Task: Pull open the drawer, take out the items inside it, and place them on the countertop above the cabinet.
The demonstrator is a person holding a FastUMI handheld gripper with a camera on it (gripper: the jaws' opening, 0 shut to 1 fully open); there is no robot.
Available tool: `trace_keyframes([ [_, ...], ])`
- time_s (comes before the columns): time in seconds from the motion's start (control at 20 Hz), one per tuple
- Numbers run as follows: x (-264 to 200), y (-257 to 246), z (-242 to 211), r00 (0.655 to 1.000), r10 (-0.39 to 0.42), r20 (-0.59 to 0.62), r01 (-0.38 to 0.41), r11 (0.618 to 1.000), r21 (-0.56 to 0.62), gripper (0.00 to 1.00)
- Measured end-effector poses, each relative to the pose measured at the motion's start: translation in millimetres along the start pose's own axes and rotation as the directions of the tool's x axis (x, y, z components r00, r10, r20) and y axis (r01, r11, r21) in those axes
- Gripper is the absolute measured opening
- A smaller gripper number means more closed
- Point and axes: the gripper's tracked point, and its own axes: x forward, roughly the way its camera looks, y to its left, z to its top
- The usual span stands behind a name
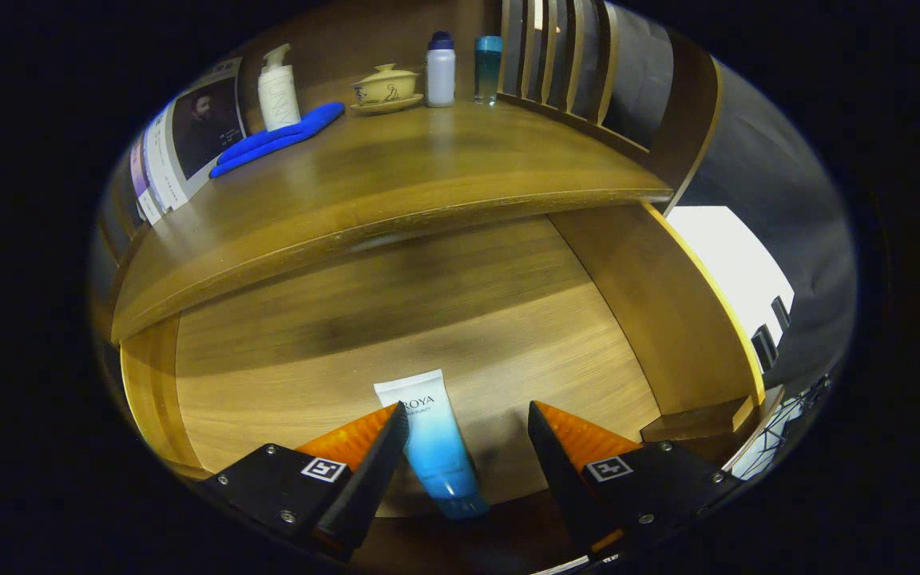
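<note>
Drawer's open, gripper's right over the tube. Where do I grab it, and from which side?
Grip the tube across its flat middle, coming straight down from above. It lies flat on the drawer floor, lengthwise between the open gripper's fingers, nearer the left one, cap toward you. Shift slightly left to centre it, then close.

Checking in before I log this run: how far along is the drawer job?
Done: the drawer is pulled open. In hand: the open gripper straddles the blue-and-white tube on the drawer floor, not yet gripping it. Left: grasp the tube and set it on the countertop.
</note>
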Motion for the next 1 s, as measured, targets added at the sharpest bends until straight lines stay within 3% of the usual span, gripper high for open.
trace_keyframes([
  [0.2, 4, 4, -4, 0.999, 0.028, -0.028, -0.028, 0.999, 0.016, 0.91],
  [0.4, 7, 12, -5, 0.996, 0.075, -0.049, -0.072, 0.995, 0.068, 0.79],
  [0.5, 10, 19, -9, 0.990, 0.128, -0.059, -0.119, 0.982, 0.148, 0.69],
  [0.55, 10, 22, -9, 0.987, 0.154, -0.053, -0.140, 0.968, 0.206, 0.56],
  [0.65, 13, 17, -8, 0.987, 0.152, -0.051, -0.140, 0.972, 0.191, 0.39],
  [0.8, 13, 14, 0, 0.989, 0.147, -0.011, -0.143, 0.972, 0.187, 0.27],
  [0.95, 16, 13, 7, 0.989, 0.147, 0.016, -0.148, 0.978, 0.145, 0.00],
  [1.0, 15, 15, 8, 0.990, 0.140, 0.014, -0.141, 0.980, 0.138, 0.00],
])
